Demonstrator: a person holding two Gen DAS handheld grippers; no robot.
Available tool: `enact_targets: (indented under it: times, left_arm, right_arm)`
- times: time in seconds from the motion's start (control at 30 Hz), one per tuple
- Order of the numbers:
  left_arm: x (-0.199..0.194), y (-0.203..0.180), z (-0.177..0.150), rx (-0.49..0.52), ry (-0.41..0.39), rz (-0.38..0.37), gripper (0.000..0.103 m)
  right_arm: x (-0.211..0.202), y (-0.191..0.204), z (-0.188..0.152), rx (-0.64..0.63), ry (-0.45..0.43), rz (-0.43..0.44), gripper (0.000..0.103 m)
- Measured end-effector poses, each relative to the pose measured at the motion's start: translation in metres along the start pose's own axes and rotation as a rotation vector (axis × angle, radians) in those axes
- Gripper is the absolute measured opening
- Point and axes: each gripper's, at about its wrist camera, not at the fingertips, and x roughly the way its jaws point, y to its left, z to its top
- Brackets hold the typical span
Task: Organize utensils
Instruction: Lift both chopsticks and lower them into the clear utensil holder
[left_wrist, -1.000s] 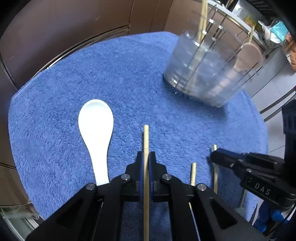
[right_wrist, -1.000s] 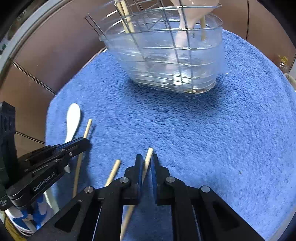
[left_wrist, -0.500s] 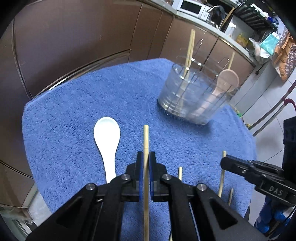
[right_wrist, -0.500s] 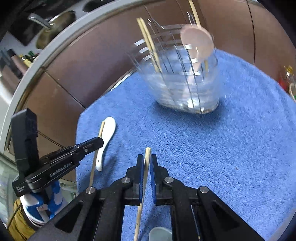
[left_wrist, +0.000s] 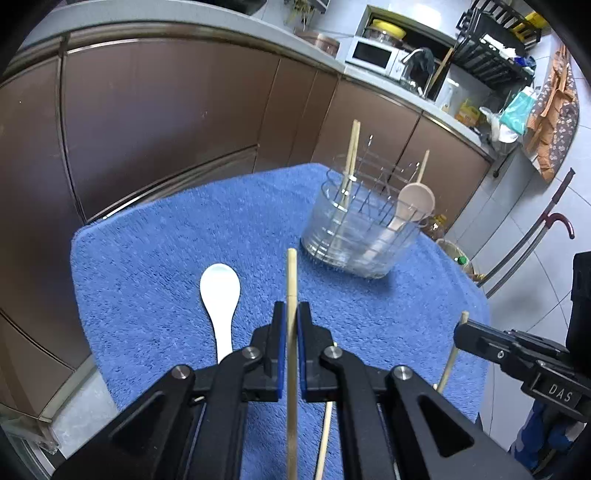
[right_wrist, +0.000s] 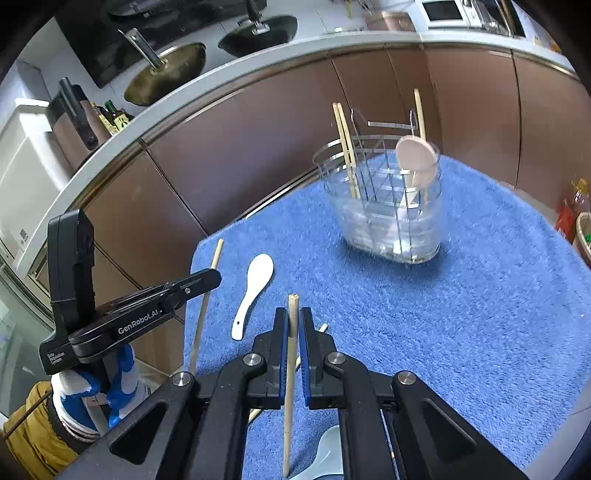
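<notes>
My left gripper (left_wrist: 290, 325) is shut on a wooden chopstick (left_wrist: 291, 280) and holds it above the blue towel (left_wrist: 147, 258). My right gripper (right_wrist: 292, 328) is shut on another chopstick (right_wrist: 293, 314), also lifted. The clear utensil holder with a wire rack (left_wrist: 360, 229) stands at the far side and holds two chopsticks (left_wrist: 351, 158), a pink spoon (left_wrist: 412, 206) and one more stick; it also shows in the right wrist view (right_wrist: 391, 206). A white spoon (left_wrist: 221, 295) lies on the towel left of my left gripper. Another chopstick (left_wrist: 325, 439) lies on the towel below.
Brown cabinets (left_wrist: 166, 122) curve behind the table. A second white spoon (right_wrist: 327, 458) lies under my right gripper. The left gripper (right_wrist: 147, 306) with its chopstick (right_wrist: 207, 295) shows at the left of the right wrist view. Bottles and a basket (right_wrist: 580, 218) stand off to the right.
Both grippers have risen well above the towel, each carrying its chopstick; the holder and white spoon now look smaller and farther away.
</notes>
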Motion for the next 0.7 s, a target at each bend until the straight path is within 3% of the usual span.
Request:
enact_targets:
  times: [0.7]
  left_arm:
    - [-0.024,-0.018,0.006,-0.023,-0.094,-0.008,0.005]
  right_arm:
    - [-0.062,0.007,0.009,-0.081,-0.195,-0.002,0.006]
